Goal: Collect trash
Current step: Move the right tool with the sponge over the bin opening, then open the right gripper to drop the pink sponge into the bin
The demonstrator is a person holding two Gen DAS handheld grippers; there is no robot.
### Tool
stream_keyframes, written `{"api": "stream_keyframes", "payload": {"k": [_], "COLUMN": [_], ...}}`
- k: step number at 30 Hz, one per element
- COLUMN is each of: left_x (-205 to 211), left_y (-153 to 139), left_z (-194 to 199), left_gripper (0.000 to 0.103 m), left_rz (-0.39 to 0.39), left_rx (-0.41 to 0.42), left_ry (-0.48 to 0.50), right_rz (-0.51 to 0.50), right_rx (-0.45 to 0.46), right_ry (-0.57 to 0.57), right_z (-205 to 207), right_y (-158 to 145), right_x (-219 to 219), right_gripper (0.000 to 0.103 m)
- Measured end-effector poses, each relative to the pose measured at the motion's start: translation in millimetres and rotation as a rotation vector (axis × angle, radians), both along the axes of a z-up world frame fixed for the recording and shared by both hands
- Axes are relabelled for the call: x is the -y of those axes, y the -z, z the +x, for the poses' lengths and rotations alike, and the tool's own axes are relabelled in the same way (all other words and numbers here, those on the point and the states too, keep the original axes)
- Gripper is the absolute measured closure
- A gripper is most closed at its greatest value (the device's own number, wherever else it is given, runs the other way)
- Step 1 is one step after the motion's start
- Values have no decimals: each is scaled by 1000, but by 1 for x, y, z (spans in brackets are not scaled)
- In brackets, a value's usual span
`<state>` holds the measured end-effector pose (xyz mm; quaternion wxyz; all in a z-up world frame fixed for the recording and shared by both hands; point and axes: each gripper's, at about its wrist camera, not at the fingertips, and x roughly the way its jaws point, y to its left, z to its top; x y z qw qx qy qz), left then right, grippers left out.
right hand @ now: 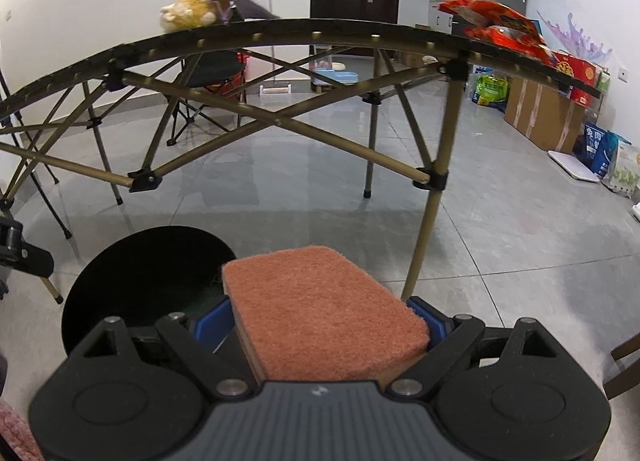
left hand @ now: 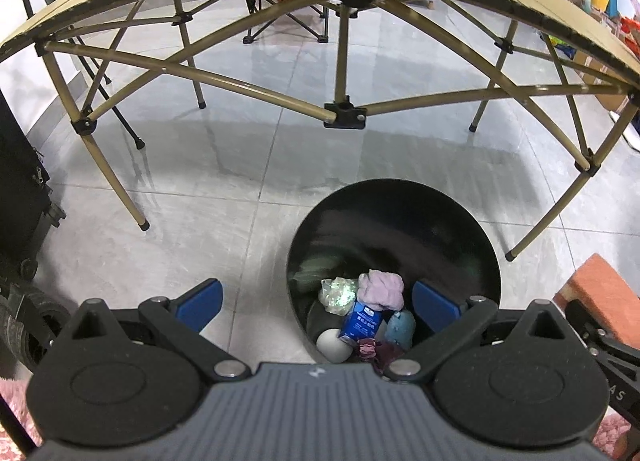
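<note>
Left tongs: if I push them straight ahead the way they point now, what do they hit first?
Probably the trash bin: the open left tongs aim down at its mouth, so they would likely enter it and meet the trash pile, the crumpled pink paper first. Depth is unclear.

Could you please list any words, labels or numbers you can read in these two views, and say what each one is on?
"A S": white letters on the black gripper part at the right edge of the left wrist view; the rest is cut off.
Blue carton in the black bin: white print, too small to read.
Red snack bags on the table: blurred.
Blue bag on the floor: blurred characters.
</note>
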<state>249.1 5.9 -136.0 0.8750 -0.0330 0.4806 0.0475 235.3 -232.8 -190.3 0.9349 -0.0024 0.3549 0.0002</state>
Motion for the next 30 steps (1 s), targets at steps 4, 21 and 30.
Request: {"api": "stream_keyframes", "payload": {"k": [4, 21, 30], "left_x": [-10, -62, -91], "left_y": [-1, 3, 11], "left_z": [-1, -5, -6], "left_gripper": [0, 0, 0], "left_rz": [-15, -52, -70], "left_rx": [-1, -14, -37], "left_ry": [-14, -89, -139], "right_rz": [-5, -14, -38], "right_rx": [2, -11, -59], "right_ry": [-14, -137, -171], "right_z": [3, 31, 49], "right_y": [-2, -1, 13], "right_x": [-12, -89, -120], "right_gripper": [12, 12, 12]}}
